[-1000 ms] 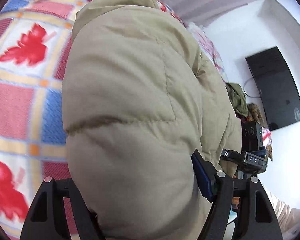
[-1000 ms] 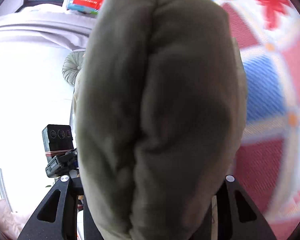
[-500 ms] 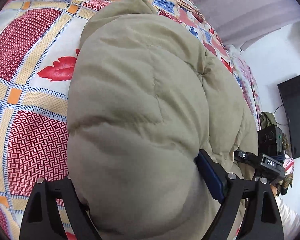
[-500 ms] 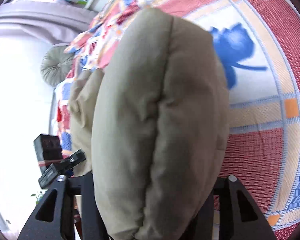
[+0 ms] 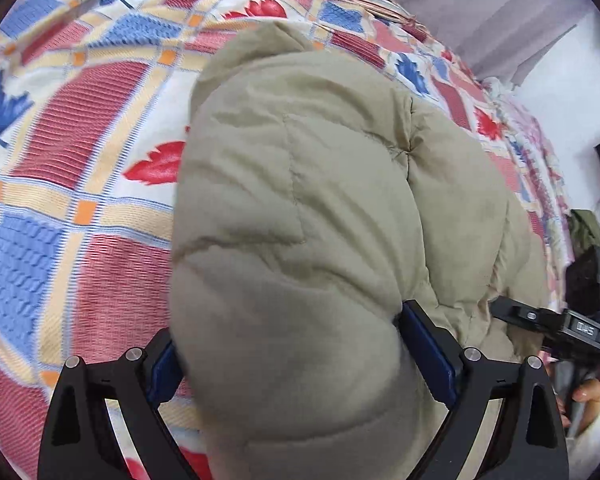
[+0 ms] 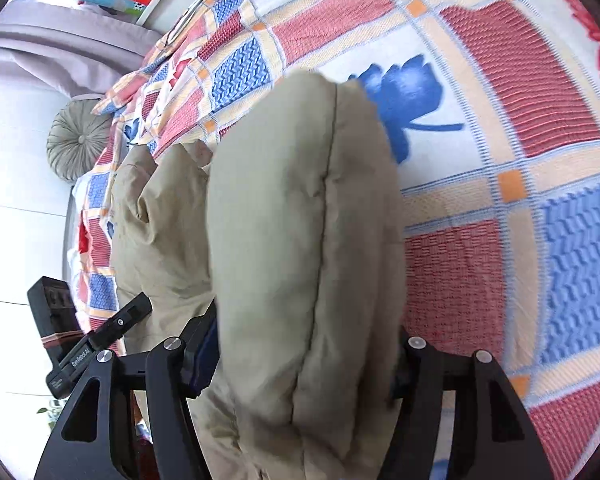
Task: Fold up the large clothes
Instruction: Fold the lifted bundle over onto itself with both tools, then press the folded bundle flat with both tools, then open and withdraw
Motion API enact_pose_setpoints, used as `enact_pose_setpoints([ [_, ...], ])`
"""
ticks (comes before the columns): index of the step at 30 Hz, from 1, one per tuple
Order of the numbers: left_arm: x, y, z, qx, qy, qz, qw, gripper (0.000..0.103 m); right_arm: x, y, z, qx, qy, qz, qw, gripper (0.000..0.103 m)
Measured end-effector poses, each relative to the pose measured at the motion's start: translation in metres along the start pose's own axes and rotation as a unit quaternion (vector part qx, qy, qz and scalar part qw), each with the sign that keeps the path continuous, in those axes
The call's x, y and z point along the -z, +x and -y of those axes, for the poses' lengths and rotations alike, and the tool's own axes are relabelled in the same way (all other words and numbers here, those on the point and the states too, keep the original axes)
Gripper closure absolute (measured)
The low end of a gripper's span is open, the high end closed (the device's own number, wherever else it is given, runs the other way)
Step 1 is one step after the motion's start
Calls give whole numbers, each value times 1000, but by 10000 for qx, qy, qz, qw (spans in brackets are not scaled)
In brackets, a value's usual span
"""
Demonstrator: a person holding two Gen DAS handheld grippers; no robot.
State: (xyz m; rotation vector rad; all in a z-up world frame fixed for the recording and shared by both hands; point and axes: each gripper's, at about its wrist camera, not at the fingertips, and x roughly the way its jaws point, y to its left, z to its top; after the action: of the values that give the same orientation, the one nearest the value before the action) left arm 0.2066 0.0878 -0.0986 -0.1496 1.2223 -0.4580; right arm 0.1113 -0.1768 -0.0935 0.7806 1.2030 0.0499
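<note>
A patchwork bedspread (image 5: 80, 184) in red, blue and cream squares with leaf prints covers the bed under both cameras. Nearest the left wrist lens, the left gripper (image 5: 300, 356) is clamped on a thick fold of the khaki padded jacket (image 5: 300, 208), blue pads pressed into the stuffing. The right gripper (image 6: 300, 360) likewise pinches another puffy fold of the jacket, whose bulk rests on the bedspread. Farther off, a round pleated cushion (image 6: 78, 142) sits by the bed's edge, with grey curtains (image 5: 480, 12) behind.
</note>
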Motion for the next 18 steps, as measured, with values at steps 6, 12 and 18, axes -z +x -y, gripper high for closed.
enact_pose_setpoints([
  [6, 15, -53, 6, -787, 296, 442, 9955, 7, 28, -59, -12, 652, -438, 448, 9959, 39],
  [12, 52, -60, 14, -1163, 568, 361, 9909, 7, 63, -91, -27, 550, -1232, 877, 9870, 72],
  [18, 80, -41, 16, -1288, 554, 445, 9891, 6, 105, -32, -21, 1132, -1630, 231, 9798, 72],
])
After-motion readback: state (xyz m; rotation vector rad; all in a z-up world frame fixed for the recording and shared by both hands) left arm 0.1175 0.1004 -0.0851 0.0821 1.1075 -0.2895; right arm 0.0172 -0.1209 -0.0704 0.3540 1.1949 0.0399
